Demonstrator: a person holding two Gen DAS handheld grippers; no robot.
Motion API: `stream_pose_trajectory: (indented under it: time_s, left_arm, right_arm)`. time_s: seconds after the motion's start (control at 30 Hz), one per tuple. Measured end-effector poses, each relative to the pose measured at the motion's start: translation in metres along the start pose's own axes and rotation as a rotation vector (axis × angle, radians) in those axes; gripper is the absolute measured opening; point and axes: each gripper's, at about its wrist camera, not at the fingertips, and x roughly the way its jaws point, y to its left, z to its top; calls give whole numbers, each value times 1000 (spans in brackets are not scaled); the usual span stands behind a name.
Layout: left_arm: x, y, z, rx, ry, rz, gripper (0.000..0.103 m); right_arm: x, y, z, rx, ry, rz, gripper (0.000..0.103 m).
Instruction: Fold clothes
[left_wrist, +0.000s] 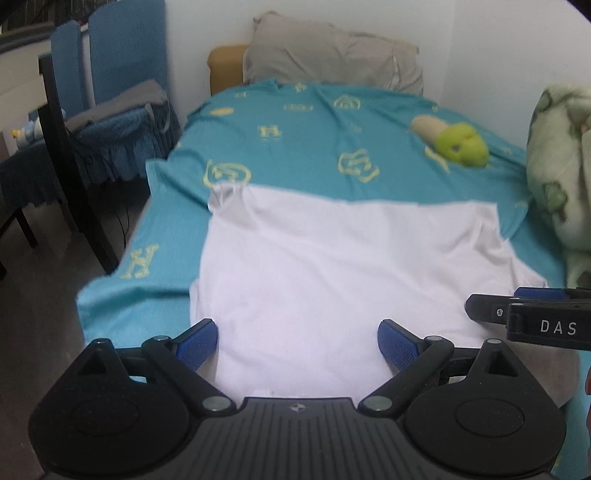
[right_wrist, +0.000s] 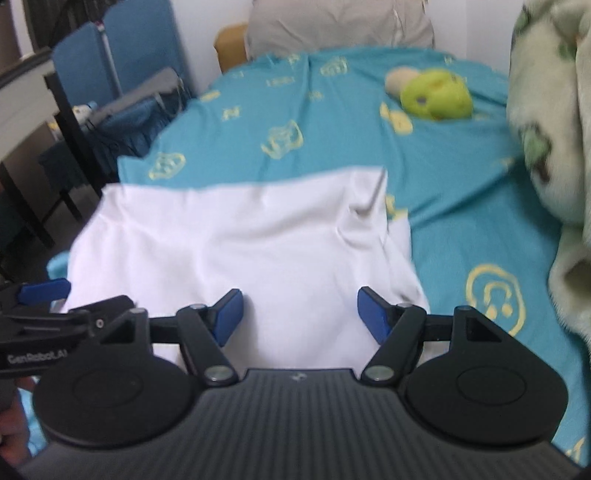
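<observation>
White wall (left_wrist: 480, 44), teal-sheeted bed (left_wrist: 314, 147) (grey pillow (left_wrist: 332, 55)), blue-covered chairs (left_wrist: 110, 55), grey floor (left_wrist: 37, 295)

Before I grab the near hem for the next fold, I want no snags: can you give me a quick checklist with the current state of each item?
1. Left gripper open, nothing between its pads: ok.
2. Right gripper open, nothing held: ok.
3. White garment lying spread on the teal bedsheet: ok.
4. Garment smooth: not ok, creased at its far right corner.
5. Green plush toy clear of the garment: ok.
6. Near hem visible: cannot tell, hidden behind the grippers.
</observation>
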Motion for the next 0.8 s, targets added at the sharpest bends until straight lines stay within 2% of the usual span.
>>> stream_pose_trajectory:
  time_s: [0.2, 0.43, 0.53, 0.6, 0.8]
  left_arm:
    - [-1, 0, -1, -5, 6, 6, 95]
    - [-40, 0, -11, -46, -10, -29, 95]
    - [-53, -4, -19, -46, -4, 0, 95]
    - [-47, -3, -25, -54, 38, 28, 95]
    - [-41, 1, -34, -101, 73, 25, 96]
  right_arm:
    - [1, -1, -2, 3, 5, 2, 70]
    - [-30, -2, -10, 48, 1, 9, 70]
    - [-48, 0, -18, 44, -15, 5, 71]
    - [-54, 2, -22, 29, -25, -3, 71]
    - [-31, -3, -30, 20, 40, -20, 70]
